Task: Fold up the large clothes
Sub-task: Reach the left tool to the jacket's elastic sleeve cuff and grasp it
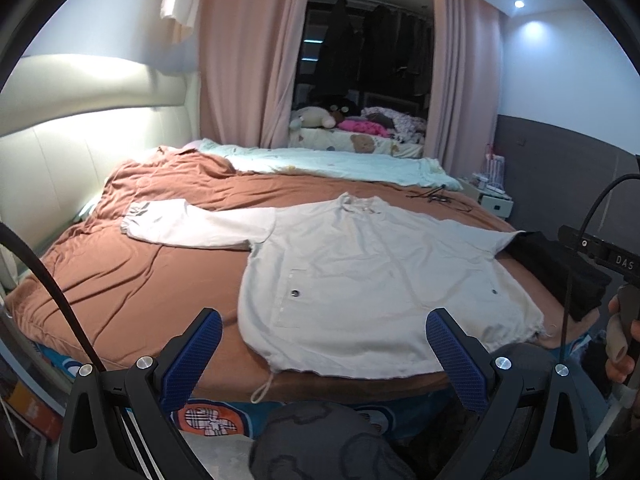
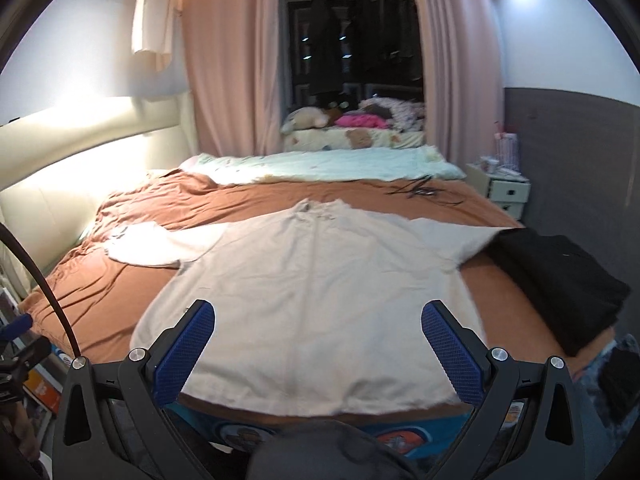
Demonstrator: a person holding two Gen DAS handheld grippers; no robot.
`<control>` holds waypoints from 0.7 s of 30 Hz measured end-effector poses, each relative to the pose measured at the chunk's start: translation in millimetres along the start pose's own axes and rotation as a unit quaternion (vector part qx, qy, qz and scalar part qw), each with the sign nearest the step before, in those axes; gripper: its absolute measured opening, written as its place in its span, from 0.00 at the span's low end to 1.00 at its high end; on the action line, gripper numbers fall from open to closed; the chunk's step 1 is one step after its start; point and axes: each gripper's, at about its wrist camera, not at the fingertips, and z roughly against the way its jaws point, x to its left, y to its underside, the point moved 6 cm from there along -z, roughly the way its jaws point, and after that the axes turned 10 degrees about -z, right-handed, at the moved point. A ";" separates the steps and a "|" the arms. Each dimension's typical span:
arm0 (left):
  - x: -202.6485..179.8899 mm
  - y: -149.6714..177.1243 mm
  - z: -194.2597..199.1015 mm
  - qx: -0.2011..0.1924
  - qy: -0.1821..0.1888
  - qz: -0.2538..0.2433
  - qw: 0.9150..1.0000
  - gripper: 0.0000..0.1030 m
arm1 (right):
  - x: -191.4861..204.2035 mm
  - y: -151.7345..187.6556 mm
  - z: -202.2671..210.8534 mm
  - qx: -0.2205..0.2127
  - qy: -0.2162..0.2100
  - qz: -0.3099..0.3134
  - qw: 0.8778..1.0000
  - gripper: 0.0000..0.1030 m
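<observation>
A pale shirt (image 1: 360,276) is spread flat on the brown bed (image 1: 140,276) mid-frame, black clothes (image 1: 560,272) stacked at its right, while both the left gripper (image 1: 324,356) and right gripper (image 2: 318,350) are held wide apart, nothing pinched.

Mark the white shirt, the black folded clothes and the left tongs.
white shirt (image 1: 360,280): left wrist view, middle of the chest.
black folded clothes (image 2: 560,284): right wrist view, top of the pile.
left tongs (image 1: 324,344): left wrist view, midway between the fingertips.
</observation>
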 end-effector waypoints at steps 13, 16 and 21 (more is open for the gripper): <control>118.5 -25.8 -88.6 0.057 -0.075 0.061 0.994 0.99 | 17.3 -94.7 -121.4 0.057 -0.087 0.023 0.994 1.00; 150.0 -31.8 -108.5 0.068 -0.091 0.071 0.991 0.99 | 23.7 -107.4 -158.2 0.070 -0.093 0.031 0.993 1.00; 199.0 -37.6 -140.9 0.086 -0.111 0.095 0.985 0.98 | 37.3 -126.6 -212.9 0.092 -0.098 0.028 0.991 1.00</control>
